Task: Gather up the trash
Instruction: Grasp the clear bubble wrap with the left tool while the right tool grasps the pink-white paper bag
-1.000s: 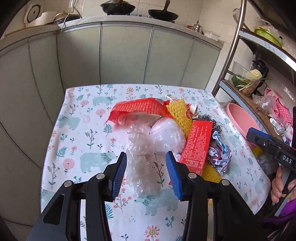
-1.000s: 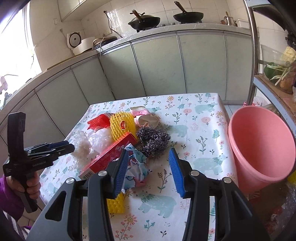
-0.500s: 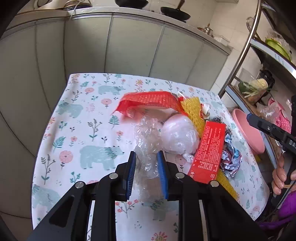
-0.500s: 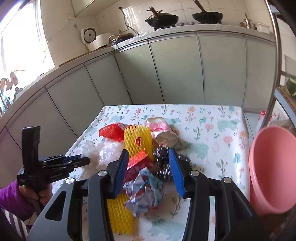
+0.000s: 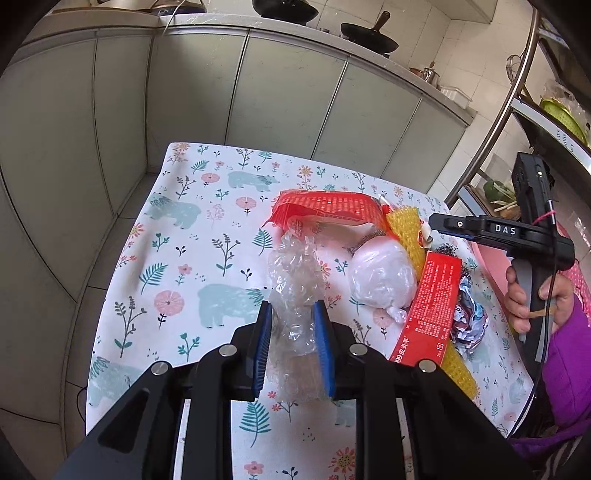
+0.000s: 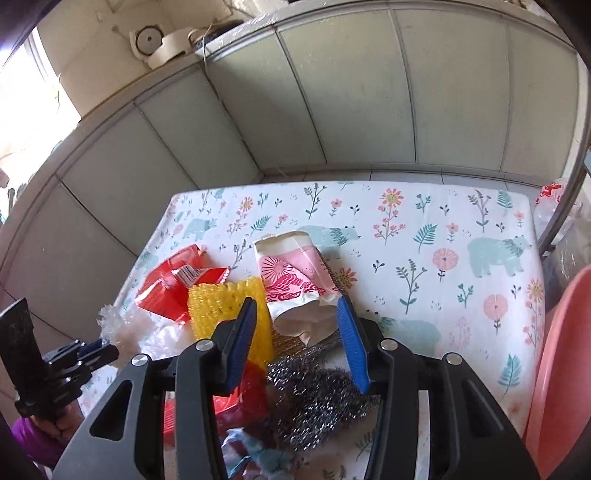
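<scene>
Paper cup (image 6: pixel 295 284) seen in right-wrist view only.

— What sort of place is this?
— A home kitchen: woks (image 5: pixel 369 35) sit on a tiled counter (image 5: pixel 295 31) above pale green cabinet doors (image 5: pixel 280 96).
— Anything else?
— A metal shelf rack (image 5: pixel 517 92) with vegetables (image 5: pixel 496 190), and a flowered cloth (image 6: pixel 424 229) over the desk.
</scene>
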The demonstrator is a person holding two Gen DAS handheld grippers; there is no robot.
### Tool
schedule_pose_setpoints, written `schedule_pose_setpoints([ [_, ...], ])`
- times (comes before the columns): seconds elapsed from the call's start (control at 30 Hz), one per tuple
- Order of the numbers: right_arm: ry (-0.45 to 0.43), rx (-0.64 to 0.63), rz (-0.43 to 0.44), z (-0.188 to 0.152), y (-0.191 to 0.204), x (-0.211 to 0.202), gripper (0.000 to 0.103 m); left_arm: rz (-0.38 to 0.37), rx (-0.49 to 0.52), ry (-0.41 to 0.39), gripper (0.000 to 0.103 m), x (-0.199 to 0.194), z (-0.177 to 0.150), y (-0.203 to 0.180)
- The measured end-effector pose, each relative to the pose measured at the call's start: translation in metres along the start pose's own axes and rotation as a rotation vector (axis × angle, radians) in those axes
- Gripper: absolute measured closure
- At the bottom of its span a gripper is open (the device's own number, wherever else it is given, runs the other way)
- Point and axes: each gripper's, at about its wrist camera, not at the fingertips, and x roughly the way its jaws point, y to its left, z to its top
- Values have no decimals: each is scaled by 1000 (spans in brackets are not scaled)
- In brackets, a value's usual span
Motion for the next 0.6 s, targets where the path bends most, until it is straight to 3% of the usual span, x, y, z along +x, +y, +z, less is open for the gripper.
schedule_pose_setpoints([
  [0.17, 55, -67, -23, 2, 0, 18, 46, -7, -5, 1, 80, 2, 1, 4],
  [0.33, 51, -99, -44, 5, 0, 31, 46, -13, -8, 3, 80, 6, 1, 4],
  [0.43, 32, -99, -44, 6, 3, 29, 54, -11, -6, -3, 80, 4, 2, 3],
  [0.6, -23, -90, -57, 3, 2, 8, 55, -8, -9, -24, 80, 0, 5, 4],
])
